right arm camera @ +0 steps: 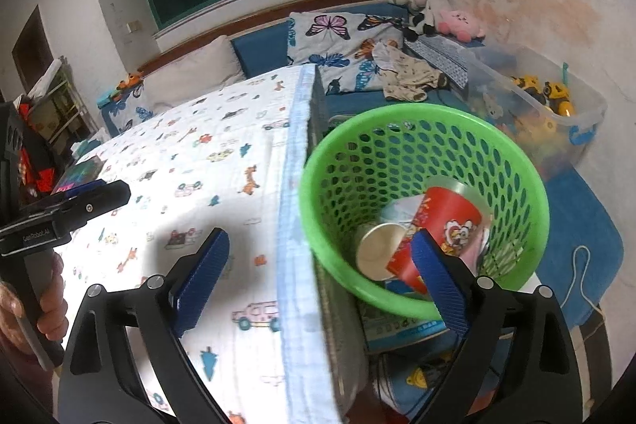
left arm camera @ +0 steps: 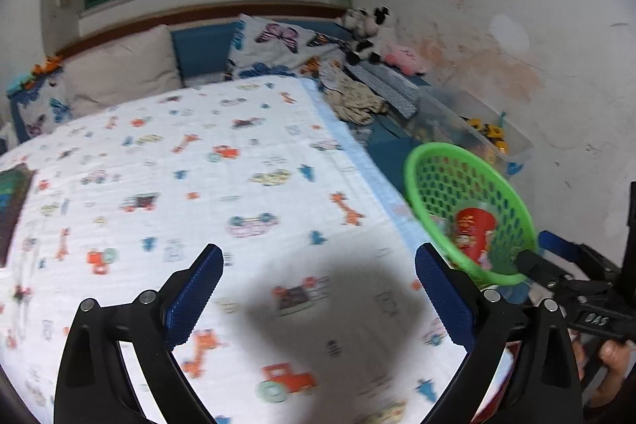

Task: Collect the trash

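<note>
A green perforated basket (right arm camera: 397, 130) stands just off the bed's right edge. Inside it lie a red printed cup (right arm camera: 449, 221), a pale round cup (right arm camera: 377, 251) and some paper scraps. My right gripper (right arm camera: 320, 239) is open and holds nothing; its right finger reaches over the basket's near rim and its left finger hangs over the sheet. In the left wrist view my left gripper (left arm camera: 320, 257) is open and holds nothing above the printed bed sheet (left arm camera: 198, 165), and the basket (left arm camera: 441, 181) with the red cup (left arm camera: 475, 229) sits to its right.
A clear plastic bin of toys (right arm camera: 588, 106) stands against the right wall behind the basket. Pillows (right arm camera: 338, 38), plush toys (right arm camera: 425, 6) and crumpled clothes (right arm camera: 409, 78) lie at the bed's head. A blue mat (right arm camera: 576, 245) covers the floor on the right. A dark flat thing (left arm camera: 12, 201) lies at the bed's left edge.
</note>
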### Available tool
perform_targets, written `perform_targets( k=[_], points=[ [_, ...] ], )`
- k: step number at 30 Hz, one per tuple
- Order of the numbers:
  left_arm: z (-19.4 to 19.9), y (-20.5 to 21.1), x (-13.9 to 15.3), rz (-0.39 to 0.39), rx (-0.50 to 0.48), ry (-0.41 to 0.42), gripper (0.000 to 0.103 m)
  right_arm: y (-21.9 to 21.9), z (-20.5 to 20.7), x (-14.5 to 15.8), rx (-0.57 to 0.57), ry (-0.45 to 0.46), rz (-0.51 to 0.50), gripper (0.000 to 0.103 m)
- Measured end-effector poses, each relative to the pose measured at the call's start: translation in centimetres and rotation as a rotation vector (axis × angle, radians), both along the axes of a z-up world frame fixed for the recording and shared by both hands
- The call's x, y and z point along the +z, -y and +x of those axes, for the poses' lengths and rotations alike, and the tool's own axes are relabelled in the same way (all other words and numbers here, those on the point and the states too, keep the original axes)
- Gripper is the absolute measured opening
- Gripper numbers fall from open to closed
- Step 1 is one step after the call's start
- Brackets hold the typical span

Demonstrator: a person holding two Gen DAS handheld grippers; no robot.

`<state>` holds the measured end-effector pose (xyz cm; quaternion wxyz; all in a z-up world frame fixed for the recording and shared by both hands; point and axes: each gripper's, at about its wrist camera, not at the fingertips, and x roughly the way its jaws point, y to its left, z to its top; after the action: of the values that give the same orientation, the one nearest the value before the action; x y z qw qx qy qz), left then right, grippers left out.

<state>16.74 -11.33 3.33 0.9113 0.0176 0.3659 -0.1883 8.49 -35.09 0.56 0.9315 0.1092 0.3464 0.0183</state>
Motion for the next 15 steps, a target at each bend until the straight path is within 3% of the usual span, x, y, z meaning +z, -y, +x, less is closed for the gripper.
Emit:
perform_targets(
  k=[15],
  points=[
    [-3.8,-5.7,0.2,0.018,0.108,0.056,0.096,-4.1,-1.6,0.7,0.025,0.031,0.005,0.096]
  ],
)
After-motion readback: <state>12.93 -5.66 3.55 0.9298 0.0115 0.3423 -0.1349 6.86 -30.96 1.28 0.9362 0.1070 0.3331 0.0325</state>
